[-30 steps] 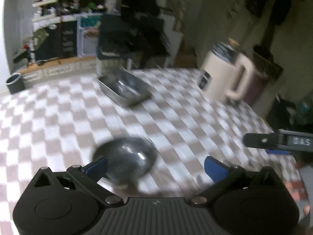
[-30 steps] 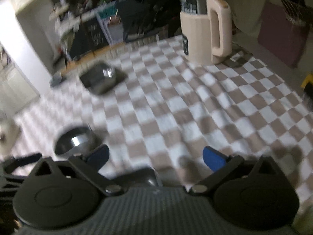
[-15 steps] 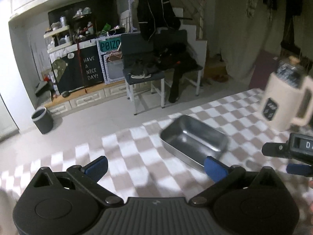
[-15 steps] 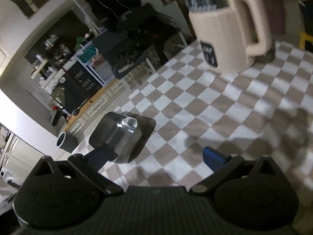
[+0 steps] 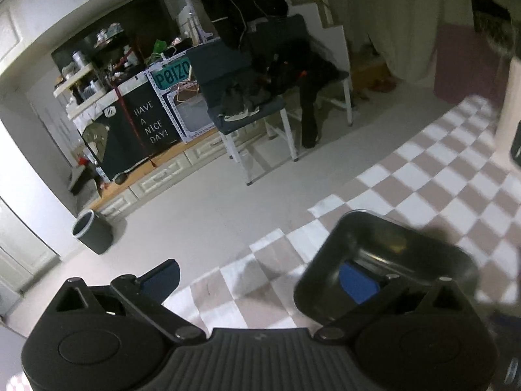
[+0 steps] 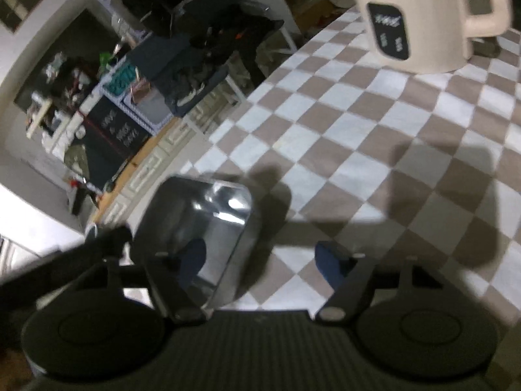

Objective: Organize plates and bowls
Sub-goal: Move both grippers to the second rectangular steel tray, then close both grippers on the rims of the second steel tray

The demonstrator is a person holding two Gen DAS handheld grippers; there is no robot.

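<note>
Left wrist view, one steel tray (image 5: 390, 244), one jug (image 6: 420, 16), checkered tablecloth (image 6: 358, 130)

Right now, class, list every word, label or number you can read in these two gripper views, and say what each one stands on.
"HAVE A NICE DAY!" on the black board leaning at the shelf unit.
"P0IZO" on the teal sign beside the dark chair; its end is hidden.
Markings on the dark panel of the cream jug: too blurred to read.

Steel tray (image 6: 208, 228) blurred, its near end hidden behind fingers (image 6: 192, 260) — jug (image 6: 423, 16) cut off at top.
</note>
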